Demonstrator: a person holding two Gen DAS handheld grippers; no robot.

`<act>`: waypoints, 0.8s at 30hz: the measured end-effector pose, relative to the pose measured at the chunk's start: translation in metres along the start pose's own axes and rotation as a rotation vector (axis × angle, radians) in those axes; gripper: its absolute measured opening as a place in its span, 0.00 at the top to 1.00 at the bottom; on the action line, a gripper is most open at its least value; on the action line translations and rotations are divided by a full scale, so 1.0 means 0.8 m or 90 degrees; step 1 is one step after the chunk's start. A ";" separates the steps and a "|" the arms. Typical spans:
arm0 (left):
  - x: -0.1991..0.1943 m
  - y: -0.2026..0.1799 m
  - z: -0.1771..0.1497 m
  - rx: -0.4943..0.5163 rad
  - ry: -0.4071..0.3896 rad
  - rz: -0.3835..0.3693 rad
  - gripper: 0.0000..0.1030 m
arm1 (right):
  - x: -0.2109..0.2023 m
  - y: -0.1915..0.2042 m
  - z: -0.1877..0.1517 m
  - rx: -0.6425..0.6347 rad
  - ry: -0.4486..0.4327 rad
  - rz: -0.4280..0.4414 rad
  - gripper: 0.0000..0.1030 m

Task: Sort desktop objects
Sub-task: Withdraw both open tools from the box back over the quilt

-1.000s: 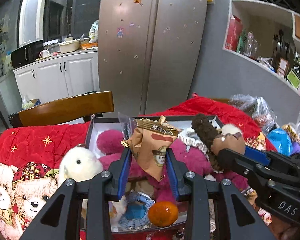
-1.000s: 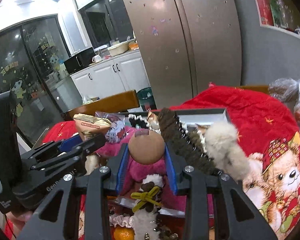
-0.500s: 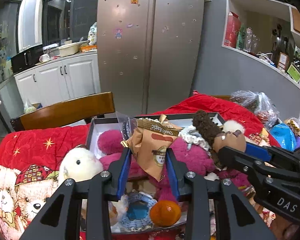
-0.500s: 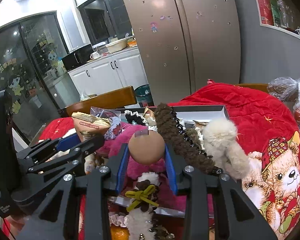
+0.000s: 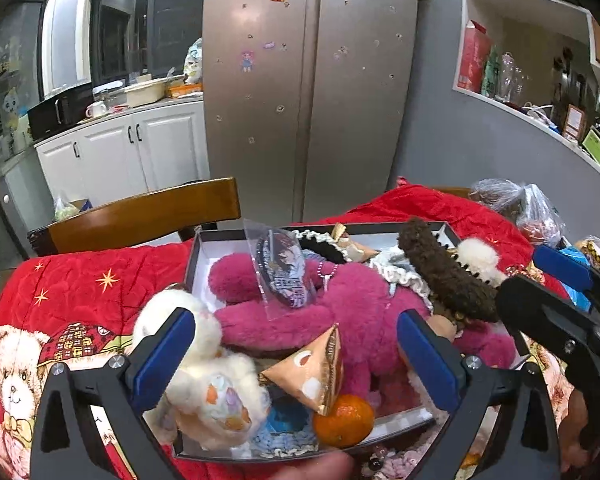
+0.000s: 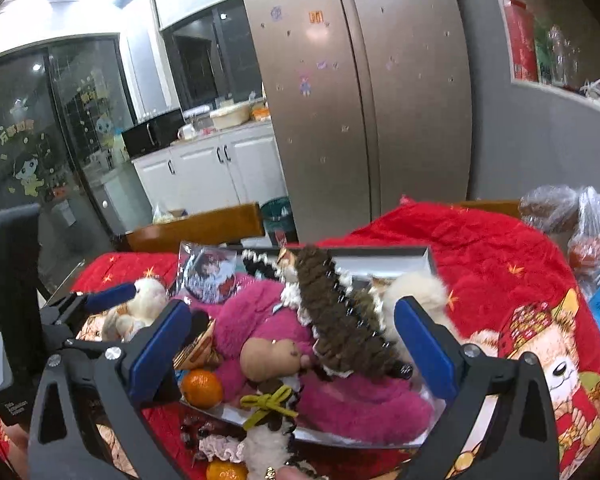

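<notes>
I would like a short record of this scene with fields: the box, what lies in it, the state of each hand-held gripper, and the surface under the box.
box: open shallow box, crowded with things
contents: pink plush toy, white plush toy, snack packet, orange, brown hair clip
left hand-held gripper: open, jaws have just been opening, snack packet lies below between them, not pressed
right hand-held gripper: open, jaws have just been opening, tan round toy lies free between them
surface: red cloth with bear print
</notes>
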State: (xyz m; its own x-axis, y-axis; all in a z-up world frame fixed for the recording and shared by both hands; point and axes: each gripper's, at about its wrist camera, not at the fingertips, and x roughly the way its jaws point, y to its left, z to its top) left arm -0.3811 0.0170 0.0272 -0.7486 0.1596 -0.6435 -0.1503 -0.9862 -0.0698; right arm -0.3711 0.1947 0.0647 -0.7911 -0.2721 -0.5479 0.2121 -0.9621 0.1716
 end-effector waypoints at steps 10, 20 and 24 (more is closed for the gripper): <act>-0.005 -0.007 0.002 0.006 -0.010 0.012 0.00 | 0.003 -0.003 0.000 -0.003 0.006 -0.020 0.00; -0.027 0.000 -0.001 -0.009 -0.026 0.021 0.00 | -0.021 0.009 0.004 -0.023 -0.002 -0.016 0.00; -0.063 0.003 -0.005 -0.025 -0.047 0.019 0.00 | -0.060 0.025 0.005 -0.027 -0.026 -0.004 0.00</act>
State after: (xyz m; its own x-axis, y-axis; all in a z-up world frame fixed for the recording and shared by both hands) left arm -0.3410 0.0062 0.0561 -0.7985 0.1322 -0.5873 -0.1038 -0.9912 -0.0820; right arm -0.3311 0.1887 0.0974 -0.8146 -0.2664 -0.5152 0.2306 -0.9638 0.1337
